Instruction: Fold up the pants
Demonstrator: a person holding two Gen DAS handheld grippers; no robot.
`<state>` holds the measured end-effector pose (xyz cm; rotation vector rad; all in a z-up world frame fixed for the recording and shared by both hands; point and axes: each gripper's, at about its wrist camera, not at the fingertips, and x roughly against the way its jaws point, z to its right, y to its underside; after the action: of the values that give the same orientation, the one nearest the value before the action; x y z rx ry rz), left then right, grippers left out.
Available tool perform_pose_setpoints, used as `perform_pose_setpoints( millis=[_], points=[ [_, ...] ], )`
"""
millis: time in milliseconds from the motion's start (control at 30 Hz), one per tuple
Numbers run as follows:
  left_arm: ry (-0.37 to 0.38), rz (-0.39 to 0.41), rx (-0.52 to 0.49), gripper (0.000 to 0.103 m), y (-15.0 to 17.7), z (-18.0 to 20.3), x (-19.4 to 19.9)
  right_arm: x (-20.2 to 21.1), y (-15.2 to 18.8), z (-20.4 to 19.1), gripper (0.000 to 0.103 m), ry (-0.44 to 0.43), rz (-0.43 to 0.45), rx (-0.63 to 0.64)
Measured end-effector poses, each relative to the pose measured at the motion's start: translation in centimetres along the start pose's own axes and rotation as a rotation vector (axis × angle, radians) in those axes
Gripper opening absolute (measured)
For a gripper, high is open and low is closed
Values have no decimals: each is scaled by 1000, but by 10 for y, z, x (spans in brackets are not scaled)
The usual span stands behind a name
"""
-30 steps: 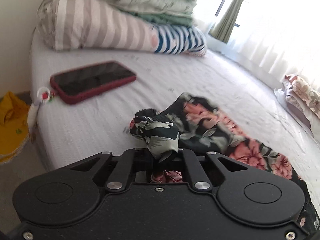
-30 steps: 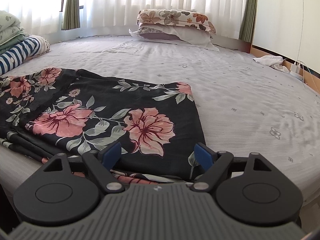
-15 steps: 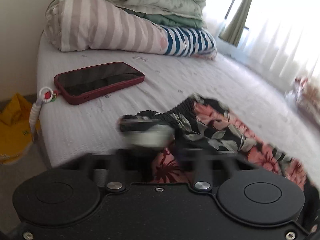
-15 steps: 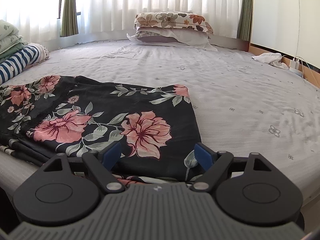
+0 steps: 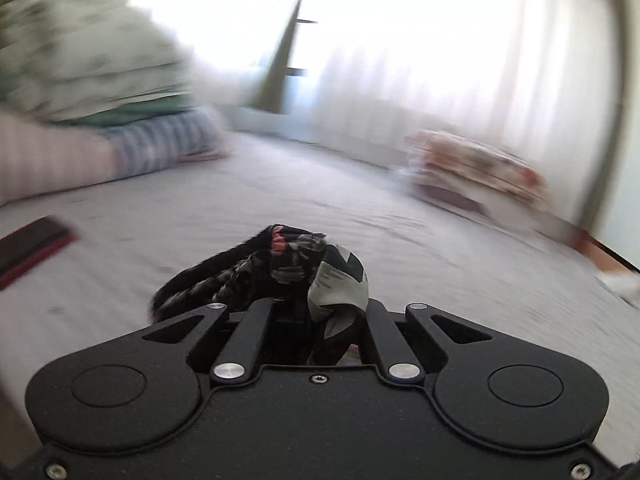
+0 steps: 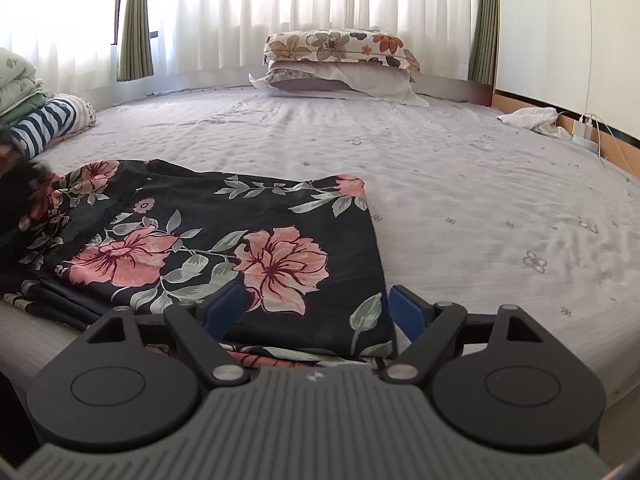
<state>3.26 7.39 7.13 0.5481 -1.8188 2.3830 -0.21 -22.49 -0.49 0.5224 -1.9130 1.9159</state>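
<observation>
My left tongs (image 5: 316,300) are clenched on the waistband end of the pants (image 6: 224,240), which lie on the bed (image 6: 460,184). I'd carry that end (slowly, low) toward the hem, where my right tongs (image 6: 316,312) wait released.

Open sheet is lying ahead of me on the bed (image 6: 460,184); the stacked pillows (image 6: 340,64) are blocking its far end, folded bedding (image 5: 92,64) and a phone (image 5: 32,246) are crowding the left.
</observation>
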Motion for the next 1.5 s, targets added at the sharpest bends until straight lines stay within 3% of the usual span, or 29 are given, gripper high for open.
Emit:
perform_pose_setpoints(
  millis=[67,167,300,400,433,600,667,867,1000,1167,1333,1500],
  points=[
    [161,-51,-73,5,12,46,3,8,-1,5,89,8,11,9],
    [386,-203,-146,9,44,102,1,19,1,19,89,43,24,13],
    [500,-434,-298,15,93,150,-9,28,5,40,90,86,15,-5],
    [521,-476,-293,39,104,146,-7,28,10,49,90,110,-4,-8],
    [519,-466,-277,50,102,139,-4,28,11,49,90,111,-8,-8],
    [490,-421,-241,59,75,97,10,24,8,47,90,85,1,-29],
    [485,-404,-240,71,66,83,17,24,4,41,90,58,19,-30],
    [464,-345,-217,79,53,54,42,27,-7,13,91,-41,72,6],
    [340,-263,-162,79,45,29,40,28,-10,-10,93,-114,88,50],
    [144,-268,-183,74,50,6,25,12,-10,-59,96,-137,95,195],
    [79,-326,-188,70,66,-9,9,-13,-10,-96,96,-73,84,313],
    [23,-381,-238,64,87,-7,-1,-19,-21,-73,96,25,85,194]
  ],
)
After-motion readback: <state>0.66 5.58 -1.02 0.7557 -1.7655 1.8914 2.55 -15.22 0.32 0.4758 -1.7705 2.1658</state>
